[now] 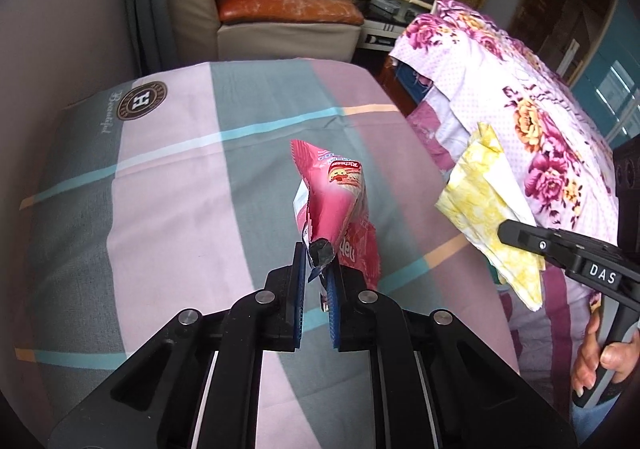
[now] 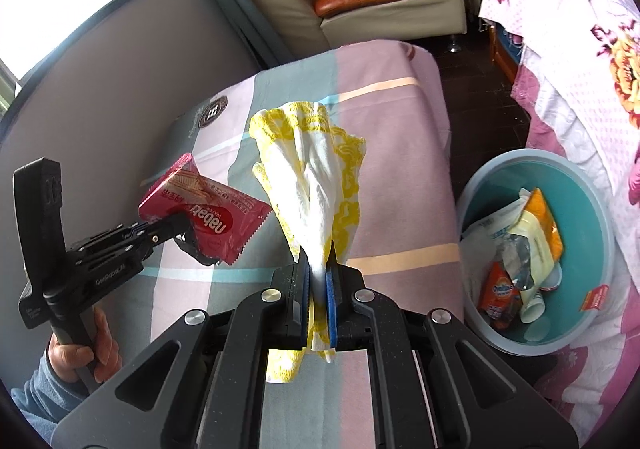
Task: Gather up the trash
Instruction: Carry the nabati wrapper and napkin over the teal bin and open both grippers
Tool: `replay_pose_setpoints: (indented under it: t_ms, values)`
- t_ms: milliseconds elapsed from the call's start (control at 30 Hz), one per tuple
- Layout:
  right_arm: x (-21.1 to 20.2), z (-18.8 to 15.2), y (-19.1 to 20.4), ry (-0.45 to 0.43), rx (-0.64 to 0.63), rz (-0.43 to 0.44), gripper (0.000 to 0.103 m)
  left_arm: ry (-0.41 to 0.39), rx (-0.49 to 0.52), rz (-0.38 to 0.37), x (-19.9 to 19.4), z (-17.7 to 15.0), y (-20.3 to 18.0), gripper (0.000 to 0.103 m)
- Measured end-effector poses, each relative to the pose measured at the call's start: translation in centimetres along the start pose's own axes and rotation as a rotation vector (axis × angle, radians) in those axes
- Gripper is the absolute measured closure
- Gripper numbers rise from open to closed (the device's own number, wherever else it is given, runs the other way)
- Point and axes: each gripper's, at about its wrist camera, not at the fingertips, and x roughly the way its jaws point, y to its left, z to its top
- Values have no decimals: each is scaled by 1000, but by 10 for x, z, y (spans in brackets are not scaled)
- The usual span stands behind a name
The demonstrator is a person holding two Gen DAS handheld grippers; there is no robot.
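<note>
My left gripper [image 1: 317, 255] is shut on a red Nabati wafer wrapper [image 1: 340, 201] and holds it above the striped cloth-covered table [image 1: 168, 177]. The wrapper also shows in the right wrist view [image 2: 208, 217], at the left gripper [image 2: 180, 227]. My right gripper [image 2: 319, 269] is shut on a crumpled yellow-and-white paper napkin [image 2: 312, 177], held above the table [image 2: 392, 153]. The napkin also shows in the left wrist view [image 1: 488, 209], at the right gripper [image 1: 508, 231]. A blue bin [image 2: 592, 177] holding several pieces of trash stands low to the right of the table.
A bed with a floral purple cover [image 1: 540, 97] runs along the right, beside the bin. A cream sofa with an orange cushion [image 1: 288, 5] stands beyond the table. A grey panel [image 2: 100, 89] lies to the left. Dark floor [image 2: 476, 89] shows between table and bed.
</note>
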Motion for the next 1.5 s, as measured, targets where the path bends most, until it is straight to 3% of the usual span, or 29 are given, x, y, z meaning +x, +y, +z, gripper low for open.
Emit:
replay_pose_setpoints:
  t_ms: [200,433,667,900,1000,1067,1133,1333,1367,1400,1467,1500]
  values:
    - [-23,0,-22,-70,44,-7,97,-2,66,-43,0,8,-41,93]
    - [-59,-2,-74,-160,146,-95,97,37,164,-138,32,15,-120,93]
    - [-80,-2,-125,-181,237,-173,96,107,255,-197,79,21,-190,93]
    - [-89,-1,-166,-169,288,-203,95,156,298,-228,111,23,-224,92]
    - [-86,0,-176,-164,293,-210,95,165,306,-229,117,22,-229,75]
    - [-82,0,-178,-156,295,-213,95,153,311,-213,118,22,-229,40]
    - [-76,1,-180,-142,297,-216,94,132,310,-197,116,23,-227,28]
    - [-66,5,-178,-121,300,-222,91,135,278,-185,116,26,-212,16]
    - [-64,6,-178,-119,299,-226,85,137,269,-183,115,26,-209,15]
    - [-63,6,-177,-120,299,-228,71,137,262,-183,114,26,-206,15]
    - [-61,6,-174,-125,293,-238,55,133,251,-182,111,25,-202,15]
    - [-61,6,-172,-124,289,-241,53,131,247,-180,109,24,-200,14]
